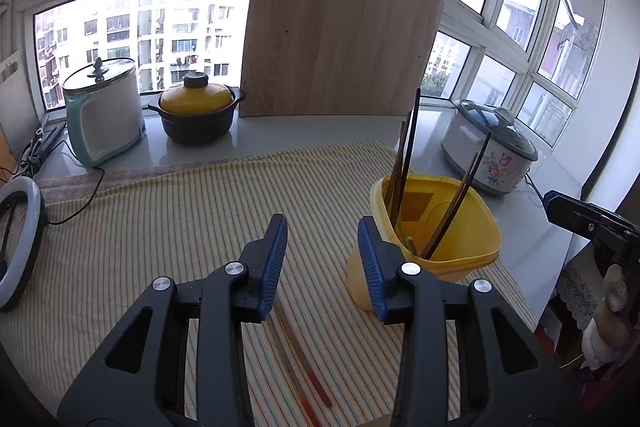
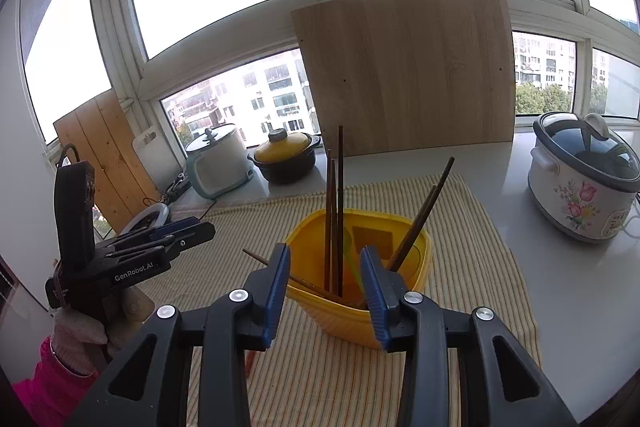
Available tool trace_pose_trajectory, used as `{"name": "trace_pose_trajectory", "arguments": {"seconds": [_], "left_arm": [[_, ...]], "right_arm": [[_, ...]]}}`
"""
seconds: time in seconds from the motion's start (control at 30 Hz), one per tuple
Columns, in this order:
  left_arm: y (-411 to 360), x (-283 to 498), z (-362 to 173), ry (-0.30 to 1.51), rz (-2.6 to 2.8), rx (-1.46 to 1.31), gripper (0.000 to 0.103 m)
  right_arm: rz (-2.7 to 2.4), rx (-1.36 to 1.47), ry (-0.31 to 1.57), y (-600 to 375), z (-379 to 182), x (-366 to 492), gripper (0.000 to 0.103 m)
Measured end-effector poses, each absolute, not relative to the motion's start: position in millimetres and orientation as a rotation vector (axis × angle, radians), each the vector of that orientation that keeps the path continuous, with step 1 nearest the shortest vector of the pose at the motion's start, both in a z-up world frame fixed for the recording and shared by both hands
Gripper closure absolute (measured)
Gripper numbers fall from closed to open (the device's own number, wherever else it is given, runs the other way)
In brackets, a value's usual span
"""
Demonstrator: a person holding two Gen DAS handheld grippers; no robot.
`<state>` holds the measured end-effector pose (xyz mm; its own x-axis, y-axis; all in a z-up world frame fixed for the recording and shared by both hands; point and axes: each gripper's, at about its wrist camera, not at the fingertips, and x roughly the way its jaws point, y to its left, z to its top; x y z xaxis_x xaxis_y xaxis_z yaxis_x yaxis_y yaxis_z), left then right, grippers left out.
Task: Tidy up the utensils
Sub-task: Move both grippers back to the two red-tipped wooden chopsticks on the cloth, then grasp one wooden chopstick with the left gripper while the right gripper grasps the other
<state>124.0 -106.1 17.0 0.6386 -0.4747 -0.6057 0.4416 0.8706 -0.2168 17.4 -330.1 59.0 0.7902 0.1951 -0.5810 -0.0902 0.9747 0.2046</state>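
While both pairs of fingers stand parted with nothing between them, the yellow container (image 2: 360,307) sits on the striped cloth (image 1: 160,227) over the worktop (image 2: 560,287), holding several dark chopsticks (image 2: 334,211) that lean against its walls. Seen from the right wrist, the right gripper (image 2: 325,267) hovers just in front of the container's near rim — its released fingers (image 2: 280,279) frame the chopsticks without touching them, and one stick pokes out over the left rim. Seen from the left wrist, the left gripper (image 1: 322,243) is also released; the container lies just beside its right finger, and two loose chopsticks (image 1: 304,359) lie flat on the cloth below and between the fingers. A gloved hand (image 2: 76,343) holds the left gripper.
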Motion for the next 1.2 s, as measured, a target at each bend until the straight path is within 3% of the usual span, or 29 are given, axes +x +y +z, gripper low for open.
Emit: {"name": "trace_pose_trajectory", "arguments": {"seconds": [0.13,0.3,0.6,0.93,1.2], "left_arm": [[-82.4,122.1,-3.4,0.755,-0.478,-0.073,0.066],[-63.9,119.3,-37.0,0.833,-0.437,-0.107,0.066],[-81.7,109.7,-90.6,0.950,-0.420,-0.059,0.066],[-102.6,126.9,-128.7,1.063,-0.398,-0.027,0.066],[-107.0,129.5,-131.9,1.063,-0.373,-0.014,0.072]], "right_arm": [[0.189,0.172,0.634,-318.8,56.2,8.7,0.065],[0.203,0.125,0.644,-296.7,39.6,-1.0,0.058],[0.188,0.090,0.743,-266.8,-19.1,1.8,0.058],[0.192,0.120,0.832,-263.8,-56.2,9.6,0.058],[0.189,0.125,0.853,-264.5,-62.7,13.7,0.058]]}}
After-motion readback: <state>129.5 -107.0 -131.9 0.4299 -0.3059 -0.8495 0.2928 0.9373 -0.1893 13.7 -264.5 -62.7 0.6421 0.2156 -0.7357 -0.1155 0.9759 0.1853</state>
